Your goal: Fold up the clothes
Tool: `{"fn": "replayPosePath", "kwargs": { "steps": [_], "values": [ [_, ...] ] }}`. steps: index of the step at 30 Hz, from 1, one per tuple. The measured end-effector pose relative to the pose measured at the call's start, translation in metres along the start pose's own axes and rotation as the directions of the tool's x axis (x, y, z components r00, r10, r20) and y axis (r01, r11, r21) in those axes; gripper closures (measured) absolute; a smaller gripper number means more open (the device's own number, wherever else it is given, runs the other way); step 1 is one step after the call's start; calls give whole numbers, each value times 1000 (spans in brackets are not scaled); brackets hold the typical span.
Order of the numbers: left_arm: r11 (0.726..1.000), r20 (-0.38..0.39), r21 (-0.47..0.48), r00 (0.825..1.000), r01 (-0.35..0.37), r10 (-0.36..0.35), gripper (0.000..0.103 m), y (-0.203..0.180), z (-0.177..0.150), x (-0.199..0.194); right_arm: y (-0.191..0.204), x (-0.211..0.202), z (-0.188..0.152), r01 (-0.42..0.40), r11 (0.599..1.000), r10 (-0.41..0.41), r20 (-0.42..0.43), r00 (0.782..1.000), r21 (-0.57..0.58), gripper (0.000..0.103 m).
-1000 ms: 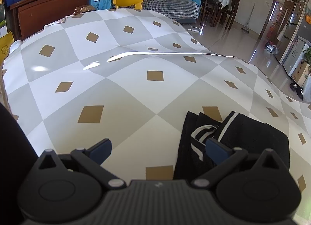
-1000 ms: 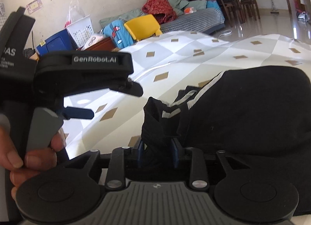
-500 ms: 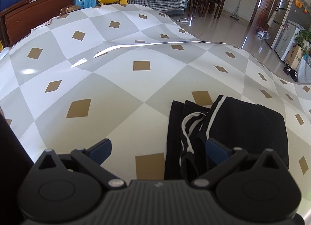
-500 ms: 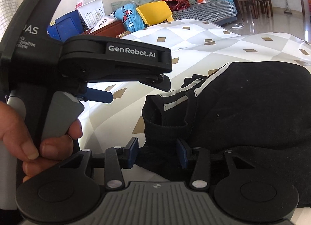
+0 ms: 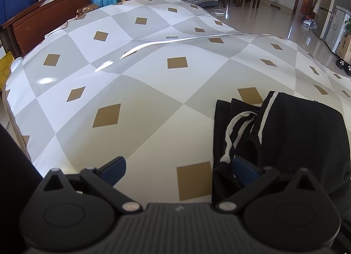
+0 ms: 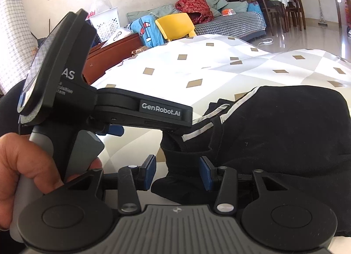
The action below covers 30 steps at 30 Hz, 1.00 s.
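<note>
Right now: black garment with white stripes (image 5: 296,135) lies bundled in compact folded heap on checked table (image 5: 136,91), lower right of left wrist view. Left gripper (image 5: 177,169) spread wide, holding nothing; garment's edge by its right finger, bulk further right. Right gripper (image 6: 177,171) parted, garment's near corner between its fingers, not pinched; bulk right of center. Right gripper nearer. Garment's long axis runs away from grippers.

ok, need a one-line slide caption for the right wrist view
Right gripper open around the edge of a folded black garment on the checked tablecloth, left gripper alongside in the person's hand.
</note>
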State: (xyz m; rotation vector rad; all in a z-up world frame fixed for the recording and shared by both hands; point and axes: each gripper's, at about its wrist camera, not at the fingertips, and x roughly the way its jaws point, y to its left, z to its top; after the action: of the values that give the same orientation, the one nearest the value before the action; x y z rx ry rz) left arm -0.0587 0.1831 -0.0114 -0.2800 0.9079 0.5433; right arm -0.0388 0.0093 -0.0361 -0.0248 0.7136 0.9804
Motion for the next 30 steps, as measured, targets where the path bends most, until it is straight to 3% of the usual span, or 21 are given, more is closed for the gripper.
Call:
{"fn": "replayPosePath", "kwargs": {
  "steps": [8,19,30],
  "values": [
    [999,-45,-27,999,-21,19,0,12,-3,13,-5,8,0,38,999,-39,4,999,30,60],
    [999,-99,-47,995,-20,15,0,16,-8,31,-6,17,-5,30,1000,-30,-41,999,9,60],
    [993,-74,-119,997,16,-25,0,24,-3,27,-18,4,11,135,987,-140,62,988,82,60]
  ]
}}
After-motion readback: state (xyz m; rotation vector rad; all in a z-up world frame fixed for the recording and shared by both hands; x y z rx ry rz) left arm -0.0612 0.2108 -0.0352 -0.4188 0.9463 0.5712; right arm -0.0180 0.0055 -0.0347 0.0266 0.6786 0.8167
